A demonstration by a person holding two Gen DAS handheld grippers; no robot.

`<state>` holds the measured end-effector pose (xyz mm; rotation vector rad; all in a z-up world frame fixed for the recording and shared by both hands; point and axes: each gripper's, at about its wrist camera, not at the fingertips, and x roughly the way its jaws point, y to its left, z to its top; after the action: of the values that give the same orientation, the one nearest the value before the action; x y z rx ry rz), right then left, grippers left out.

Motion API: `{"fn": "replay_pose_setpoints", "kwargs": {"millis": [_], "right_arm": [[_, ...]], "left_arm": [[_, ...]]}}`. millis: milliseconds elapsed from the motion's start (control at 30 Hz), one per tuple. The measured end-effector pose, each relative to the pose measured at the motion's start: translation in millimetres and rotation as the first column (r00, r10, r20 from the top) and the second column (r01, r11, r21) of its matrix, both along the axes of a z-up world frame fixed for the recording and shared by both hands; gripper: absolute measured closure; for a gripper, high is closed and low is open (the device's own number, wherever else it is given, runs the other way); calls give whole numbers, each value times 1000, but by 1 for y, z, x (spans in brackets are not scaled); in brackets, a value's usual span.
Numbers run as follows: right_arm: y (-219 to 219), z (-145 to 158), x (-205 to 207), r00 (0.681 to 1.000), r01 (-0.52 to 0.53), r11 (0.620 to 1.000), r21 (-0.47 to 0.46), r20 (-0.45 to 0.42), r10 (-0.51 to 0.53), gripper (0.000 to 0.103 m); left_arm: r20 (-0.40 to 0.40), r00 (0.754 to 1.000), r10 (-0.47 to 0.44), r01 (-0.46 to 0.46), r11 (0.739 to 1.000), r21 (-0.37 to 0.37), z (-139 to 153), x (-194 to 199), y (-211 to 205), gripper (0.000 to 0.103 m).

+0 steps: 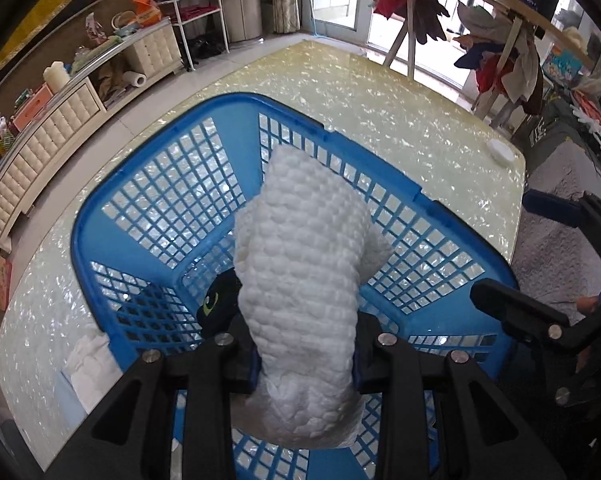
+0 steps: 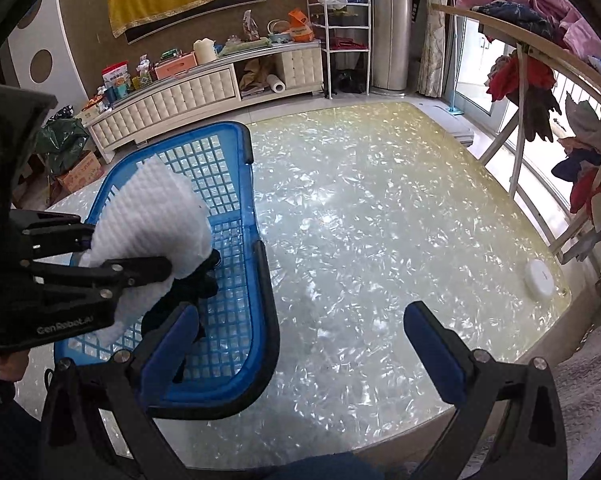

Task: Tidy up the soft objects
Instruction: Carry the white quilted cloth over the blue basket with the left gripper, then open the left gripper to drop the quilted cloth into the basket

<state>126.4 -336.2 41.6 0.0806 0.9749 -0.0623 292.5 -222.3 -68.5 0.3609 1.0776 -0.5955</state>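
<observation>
The left gripper [image 1: 305, 364] is clamped on a white plush [image 1: 300, 280] with a knobbly, scale-like surface, its blue pads pressing the toy's narrow end from both sides. The plush hangs over the open blue basket [image 1: 140, 184], its free end pointing toward the far wall of the basket; whether it touches the mesh floor cannot be told. Beneath it, inside the basket, lies a black plush [image 1: 216, 300] with a green eye, partly hidden by the white one. The basket stands on a pale, shell-patterned table [image 2: 380, 208]. Just outside the basket's near left corner lies a white folded cloth [image 1: 90, 364]. The right gripper [image 2: 304, 344] hovers over the table just right of the basket, its jaws wide apart with nothing between them. A small white round disc [image 2: 538, 280] sits near the table's far right edge, well apart from the basket.
</observation>
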Motion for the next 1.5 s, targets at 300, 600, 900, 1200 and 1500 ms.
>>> {"fn": "replay_pose_setpoints", "kwargs": {"millis": [300,600,900,1200,1500], "right_arm": [[-4,-2,2,1000,12,1000,6,-14,-11,0],[-9,-1,3,1000,20,1000,21,-21,-20,0],[-11,0,4,1000,21,999,25,-16,-21,0],[-8,2,1,999,31,999,19,-10,-31,0],[8,14,-5,1000,14,1000,6,2,-14,0]], "left_arm": [[-31,1000,-2,3,999,33,-13,8,0,72],[-40,999,5,-3,999,48,-21,11,-10,69],[-34,999,34,-33,999,34,-18,15,-7,31],[-11,999,46,-46,998,35,-5,10,4,20],[40,997,73,-73,997,4,25,-11,27,10]]}}
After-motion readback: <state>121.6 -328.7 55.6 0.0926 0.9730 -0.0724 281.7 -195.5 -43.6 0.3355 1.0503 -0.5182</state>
